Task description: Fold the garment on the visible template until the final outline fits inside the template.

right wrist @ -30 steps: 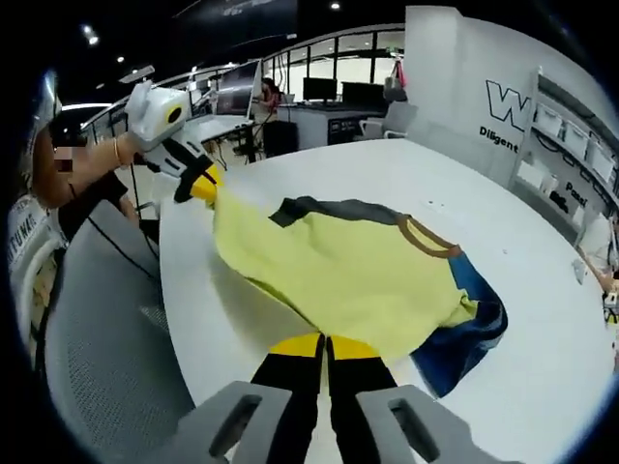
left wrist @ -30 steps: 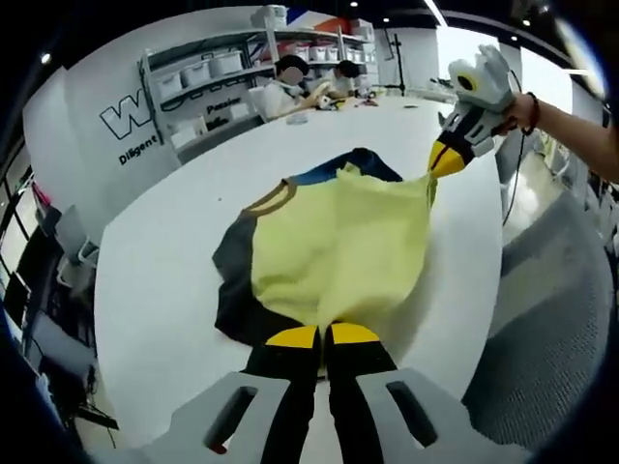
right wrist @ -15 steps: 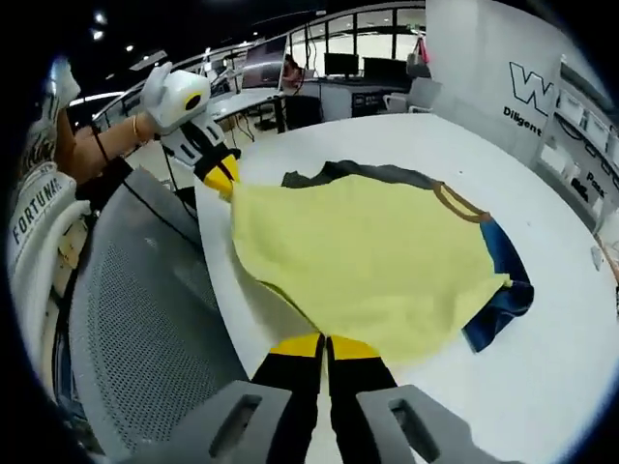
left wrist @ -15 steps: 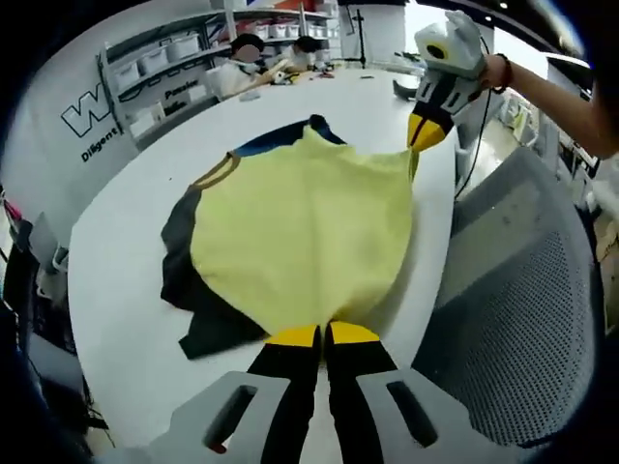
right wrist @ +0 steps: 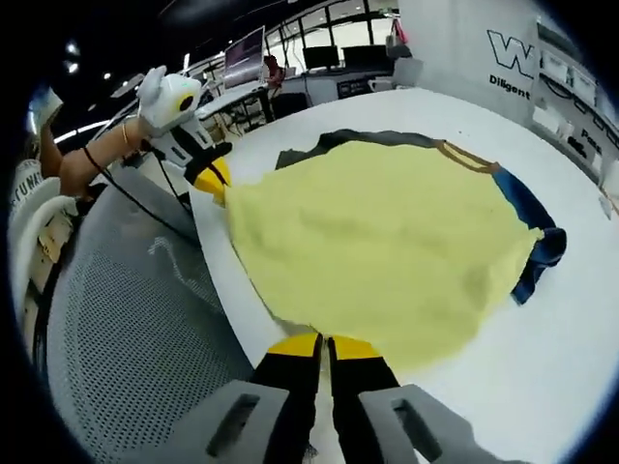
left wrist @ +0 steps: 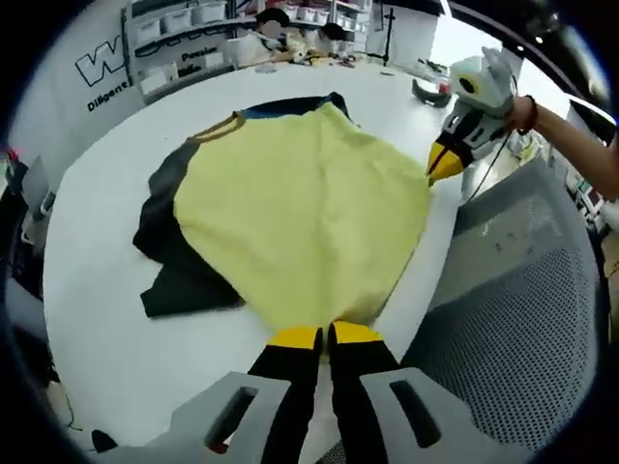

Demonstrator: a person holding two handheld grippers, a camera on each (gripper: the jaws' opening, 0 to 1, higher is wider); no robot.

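Observation:
A yellow T-shirt (left wrist: 300,213) with a brown collar (left wrist: 218,128), a dark grey sleeve (left wrist: 179,280) and a blue sleeve (right wrist: 537,242) lies spread on the white table (left wrist: 92,203). My left gripper (left wrist: 324,334) is shut on one hem corner at the table's near edge. In the left gripper view my right gripper (left wrist: 443,166) pinches the other hem corner at the right. In the right gripper view the T-shirt (right wrist: 387,232) stretches away from my right gripper (right wrist: 324,344), and my left gripper (right wrist: 215,180) holds the hem at the upper left. The hem is taut between them.
A grey mesh chair (left wrist: 513,290) stands right against the table edge below the hem, also seen as the chair (right wrist: 126,319). Shelves with bins (left wrist: 164,21) and seated people are at the far side. Bare table (right wrist: 551,358) surrounds the shirt.
Both grippers have drawn the hem toward the near table edge and lower. The shirt's body now lies flatter and wider on the table.

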